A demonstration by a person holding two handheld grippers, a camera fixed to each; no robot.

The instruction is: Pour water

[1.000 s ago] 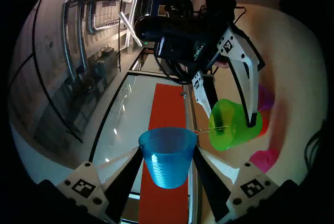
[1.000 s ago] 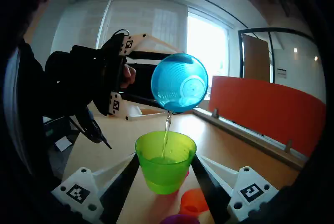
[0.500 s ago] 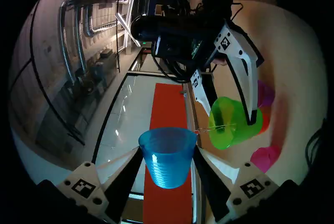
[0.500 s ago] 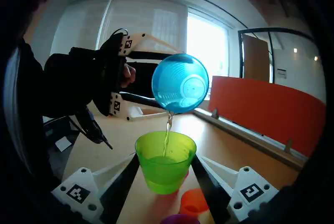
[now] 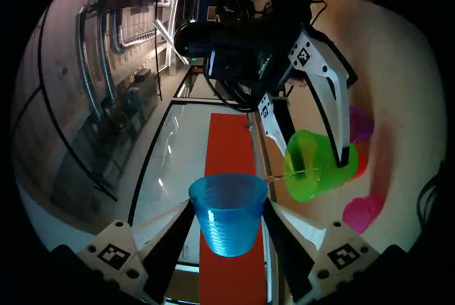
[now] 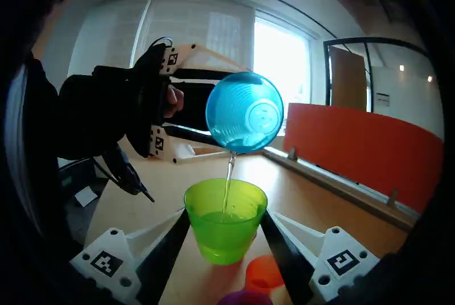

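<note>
While the left claw (image 5: 227,209) grips the blue cup (image 6: 244,112) tipped on its side, water (image 6: 228,180) threads down into the green cup (image 6: 224,231), clamped upright just below by the right claw (image 6: 226,217) to catch it.

It looks like an office. A wooden desk (image 6: 307,191) has an orange divider (image 6: 364,145) along its far edge. Behind the desk are a wide window (image 6: 281,60) with blinds (image 6: 193,37) and a glass partition (image 6: 375,77). Above it run pipes (image 5: 108,49).
</note>
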